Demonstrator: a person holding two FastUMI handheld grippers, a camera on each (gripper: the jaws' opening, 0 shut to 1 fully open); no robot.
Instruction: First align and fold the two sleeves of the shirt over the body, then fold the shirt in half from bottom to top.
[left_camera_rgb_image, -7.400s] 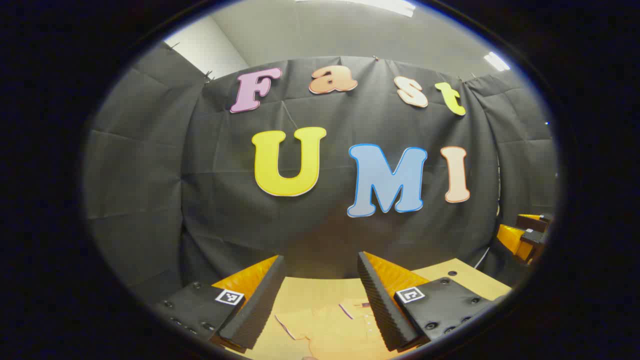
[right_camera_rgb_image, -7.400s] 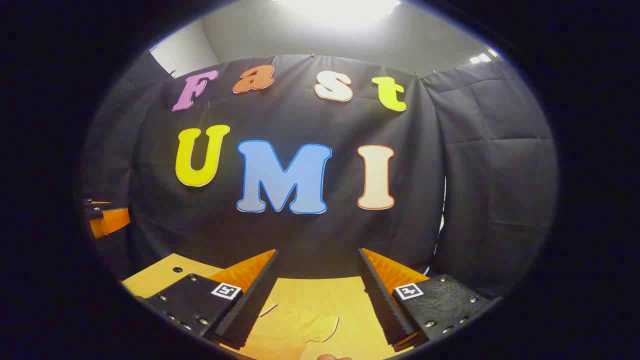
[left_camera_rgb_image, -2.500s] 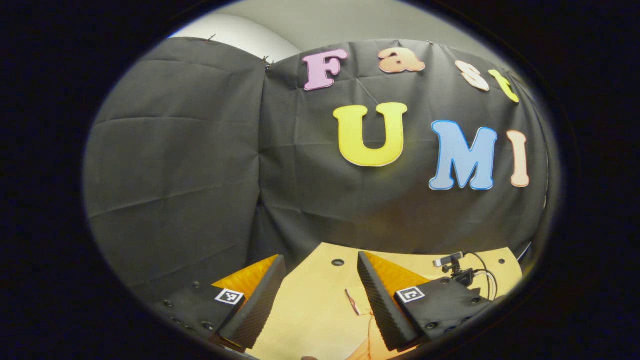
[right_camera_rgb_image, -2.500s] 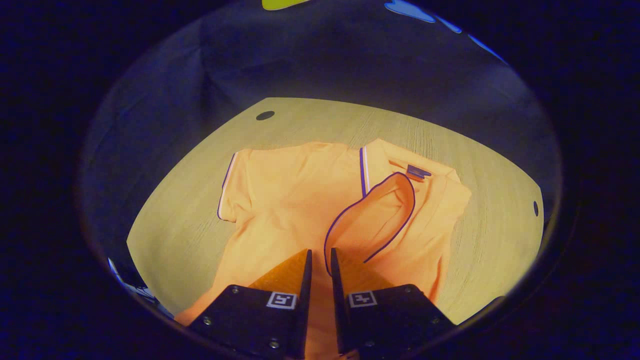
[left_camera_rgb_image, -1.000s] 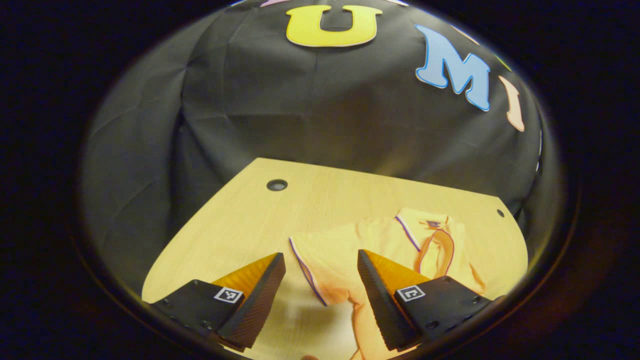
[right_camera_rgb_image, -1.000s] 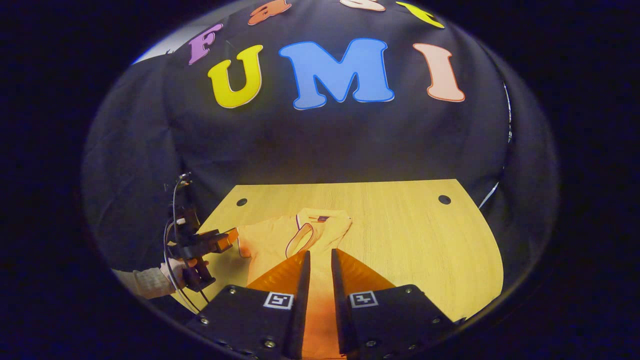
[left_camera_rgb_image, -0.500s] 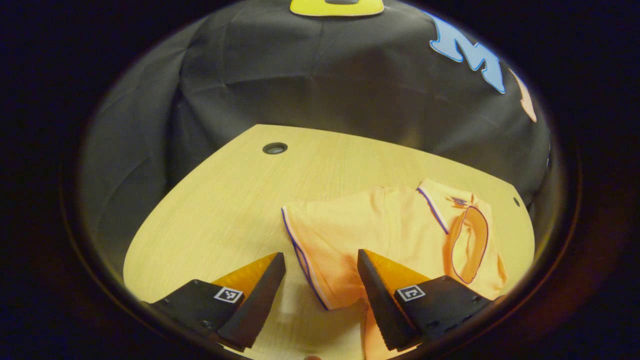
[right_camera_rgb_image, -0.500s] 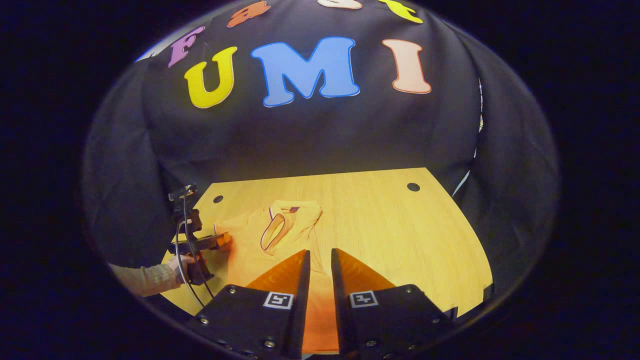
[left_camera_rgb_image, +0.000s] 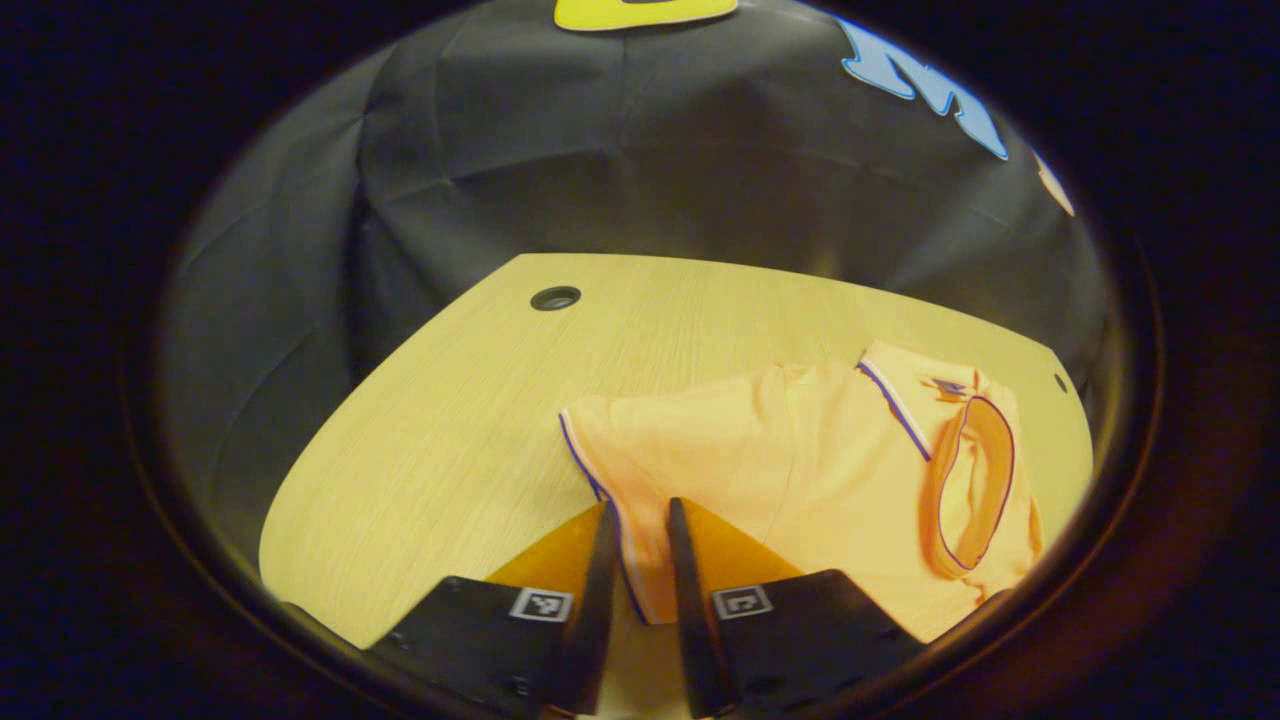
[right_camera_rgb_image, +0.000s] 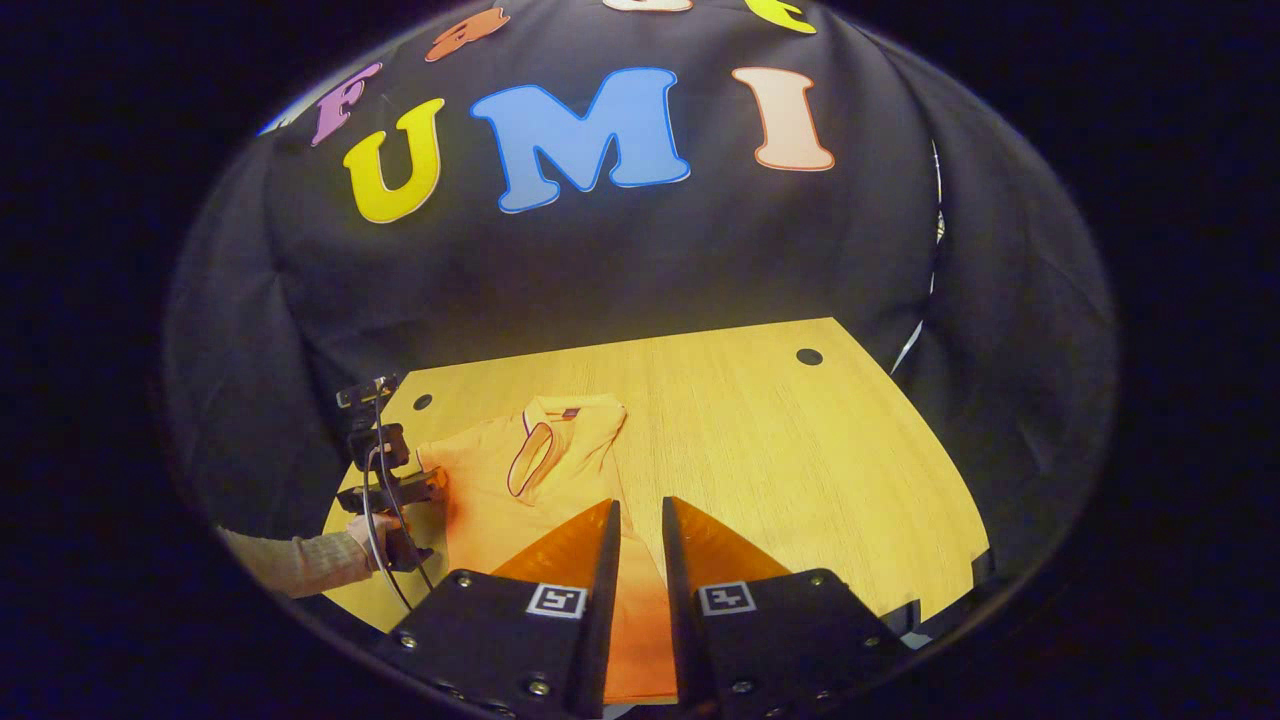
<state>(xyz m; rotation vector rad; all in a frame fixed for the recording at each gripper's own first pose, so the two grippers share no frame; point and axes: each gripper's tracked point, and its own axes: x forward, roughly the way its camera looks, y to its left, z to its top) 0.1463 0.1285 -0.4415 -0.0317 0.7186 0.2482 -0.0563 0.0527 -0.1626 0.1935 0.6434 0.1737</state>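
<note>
We have the left gripper nearly closed on the striped cuff of the left sleeve of the orange short-sleeved polo shirt, both fingers squeezing the hem with just that thin cloth between them. The right gripper has its fingers drawn close together with a narrow slit between; orange cloth shows in that slit, but we cannot tell whether it is actually pinched or simply lying underneath.

The shirt lies flat on the pale wooden table, well on our side of the round cable hole at the table's far left corner. Its long axis runs from the collar, the end nearest that hole's edge of the table, down to the hem near us, so the collar points away towards the black cloth wall. The other sleeve already lies turned in over the chest, just below the collar.

Here is where it could slip, in our judgement. The pinch sits right at the cuff's edge, so a quick lift may pull the hem free. Drag it sideways instead of lifting it and the whole body slides, skewing that axis and disturbing the sleeve already folded. And if the right gripper does hold cloth, any tug from it would wrinkle the body.
</note>
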